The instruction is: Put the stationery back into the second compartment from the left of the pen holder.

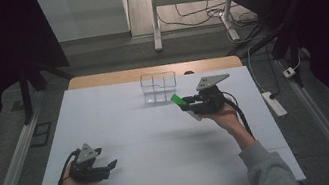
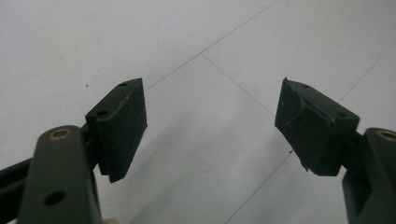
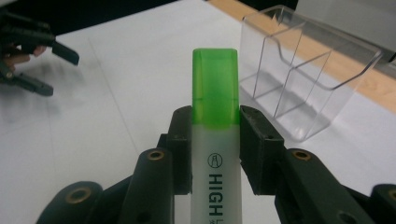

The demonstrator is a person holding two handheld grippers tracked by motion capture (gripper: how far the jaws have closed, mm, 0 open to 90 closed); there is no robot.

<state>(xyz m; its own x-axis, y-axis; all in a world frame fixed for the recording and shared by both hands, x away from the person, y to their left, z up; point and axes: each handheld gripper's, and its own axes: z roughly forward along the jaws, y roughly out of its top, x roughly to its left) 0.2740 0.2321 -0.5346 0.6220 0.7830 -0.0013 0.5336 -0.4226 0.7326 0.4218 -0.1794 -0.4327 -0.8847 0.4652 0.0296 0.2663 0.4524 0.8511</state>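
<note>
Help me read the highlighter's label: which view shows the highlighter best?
The right gripper view: the highlighter stands close up, green cap and "HIGH" lettering clear, clamped in the right hand-held gripper. In the high view it is a small green tip.

A white bench (image 1: 123,130) sits on grey floor; beyond its far edge, cables (image 1: 200,15) trail; a power strip (image 1: 274,103) lies right.

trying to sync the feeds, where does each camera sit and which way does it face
High view: above the person's side, looking forward and down on the table; forearms and both tools show.
Left gripper view: on the left tool, looking down at bare table between open jaws.
Right gripper view: on the right tool, facing the clear box.
Shared: highlighter, box.
</note>
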